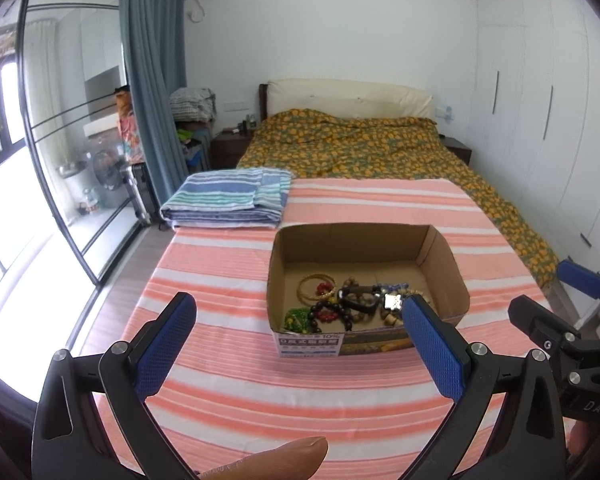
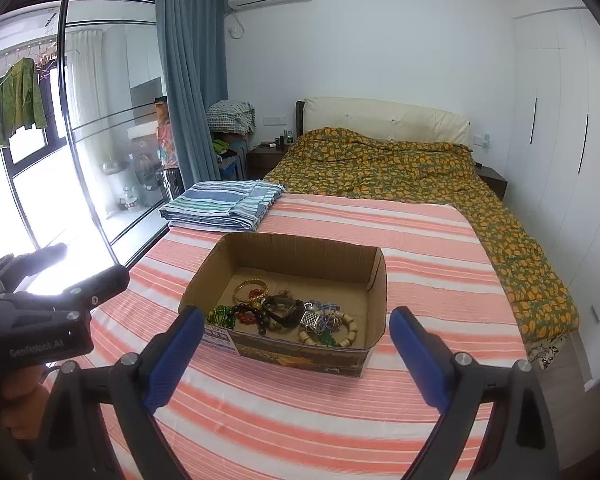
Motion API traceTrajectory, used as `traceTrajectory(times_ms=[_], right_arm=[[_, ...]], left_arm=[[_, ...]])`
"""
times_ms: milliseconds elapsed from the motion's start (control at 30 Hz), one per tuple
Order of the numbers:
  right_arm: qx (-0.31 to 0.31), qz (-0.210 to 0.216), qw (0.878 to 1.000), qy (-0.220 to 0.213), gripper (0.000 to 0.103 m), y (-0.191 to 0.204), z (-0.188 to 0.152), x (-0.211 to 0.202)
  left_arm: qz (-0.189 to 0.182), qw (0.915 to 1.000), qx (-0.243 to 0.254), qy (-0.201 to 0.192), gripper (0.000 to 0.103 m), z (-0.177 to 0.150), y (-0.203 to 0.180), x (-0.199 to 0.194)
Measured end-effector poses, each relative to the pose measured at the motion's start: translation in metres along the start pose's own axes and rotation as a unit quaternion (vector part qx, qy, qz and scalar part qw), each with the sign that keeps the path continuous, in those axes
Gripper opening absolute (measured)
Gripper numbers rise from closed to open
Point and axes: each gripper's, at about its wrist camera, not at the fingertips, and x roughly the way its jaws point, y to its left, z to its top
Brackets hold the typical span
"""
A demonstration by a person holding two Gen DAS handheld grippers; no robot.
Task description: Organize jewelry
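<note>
An open cardboard box stands on the pink striped cloth. Inside lies a heap of jewelry: gold bangles, a red bead bracelet, green beads, dark bead strings, a black watch, a silver charm and a wooden bead bracelet. My left gripper is open and empty, in front of the box. My right gripper is open and empty, also short of the box.
A folded blue striped blanket lies at the cloth's far left. Behind is a bed with an orange floral cover. Glass sliding doors are at the left, white wardrobes at the right.
</note>
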Motion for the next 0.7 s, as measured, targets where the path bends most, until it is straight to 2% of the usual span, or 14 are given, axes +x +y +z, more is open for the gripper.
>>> traceTrajectory(times_ms=[700], right_arm=[[-0.006, 0.001, 1.000, 0.003, 0.096, 0.0054, -0.0006, -0.0013]], left_arm=[[-0.002, 1.0000, -0.005, 0.006, 0.103, 0.0016, 0.0070, 0.0007]])
